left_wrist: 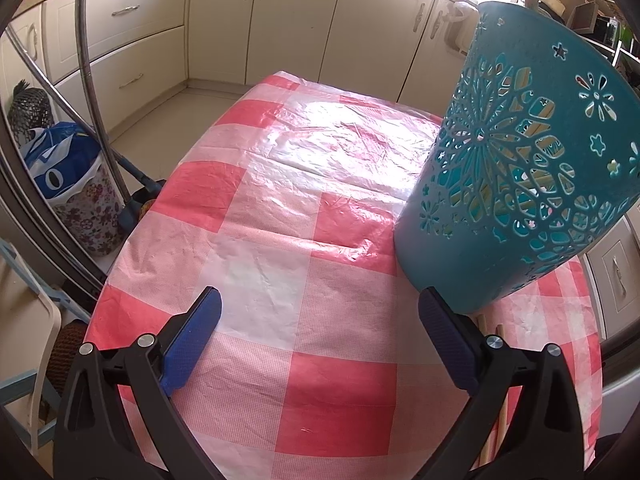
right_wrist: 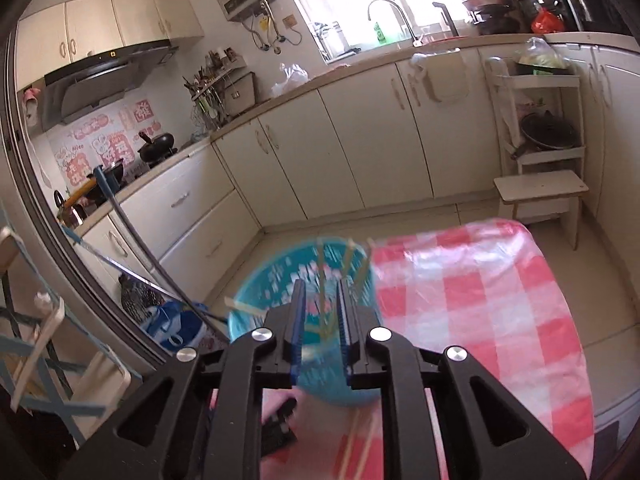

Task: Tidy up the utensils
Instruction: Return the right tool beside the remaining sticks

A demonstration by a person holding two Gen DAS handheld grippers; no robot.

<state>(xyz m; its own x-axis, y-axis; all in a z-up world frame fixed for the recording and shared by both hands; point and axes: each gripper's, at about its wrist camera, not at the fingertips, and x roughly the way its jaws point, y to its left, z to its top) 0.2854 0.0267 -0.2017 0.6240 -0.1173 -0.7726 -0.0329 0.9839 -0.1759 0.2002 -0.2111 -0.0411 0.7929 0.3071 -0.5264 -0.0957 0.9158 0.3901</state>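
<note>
A teal perforated holder point(left_wrist: 520, 184) stands on the red-and-white checked tablecloth point(left_wrist: 280, 240), just beyond the right finger of my left gripper point(left_wrist: 320, 296), which is open wide and empty. Wooden chopsticks point(left_wrist: 500, 428) lie on the cloth under that finger. In the blurred right wrist view, my right gripper point(right_wrist: 321, 286) hovers over the holder point(right_wrist: 260, 280) with its jaws a little apart. Several chopsticks point(right_wrist: 362, 276) stand inside the holder; one shows through the gap, untouched by the pads. More chopsticks point(right_wrist: 352, 444) lie on the cloth below.
The table's far edge point(left_wrist: 340, 84) drops to a tiled floor ringed by cream cabinets point(left_wrist: 288, 20). A flowered bin with a blue bag point(left_wrist: 76, 184) and a mop pole point(left_wrist: 92, 80) stand left of the table. A white step stool point(right_wrist: 540, 192) stands beyond the far corner.
</note>
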